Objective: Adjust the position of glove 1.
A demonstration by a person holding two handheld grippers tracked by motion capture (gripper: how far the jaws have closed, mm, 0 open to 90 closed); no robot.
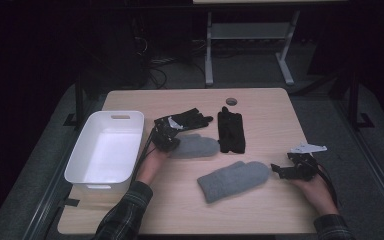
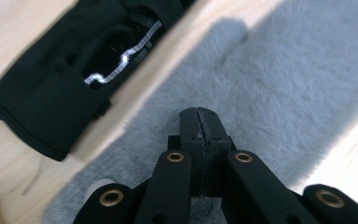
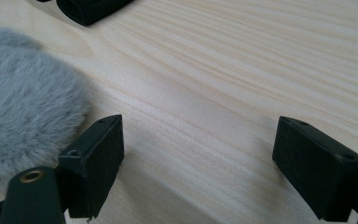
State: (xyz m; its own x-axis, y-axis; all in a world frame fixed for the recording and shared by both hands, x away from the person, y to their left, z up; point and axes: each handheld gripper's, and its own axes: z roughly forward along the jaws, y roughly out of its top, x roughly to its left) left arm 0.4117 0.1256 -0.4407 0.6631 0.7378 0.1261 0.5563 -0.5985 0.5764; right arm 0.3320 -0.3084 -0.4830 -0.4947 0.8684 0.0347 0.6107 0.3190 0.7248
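Jaws of the left gripper point(image 2: 199, 116) are pressed fully together over the upper grey mitten point(image 2: 261, 88); whether any of its fur is pinched between them is not clear. That mitten lies just beside a black glove point(image 2: 70, 79) (reflective stripe showing). Right gripper point(image 3: 198, 154) stands wide apart on bare table point(image 3: 223, 70), beside the lower grey mitten point(image 3: 23, 116), grasping nothing

**Where things lie on the table**

A bin point(image 1: 105, 150) stands at the left side of the table point(image 1: 260, 210). Right of it lies a glove point(image 1: 187, 120), and just before that glove a mitten point(image 1: 196, 146). A second glove point(image 1: 230, 131) lies right of both. A second mitten point(image 1: 234, 180) lies nearer the person, between the two hands.
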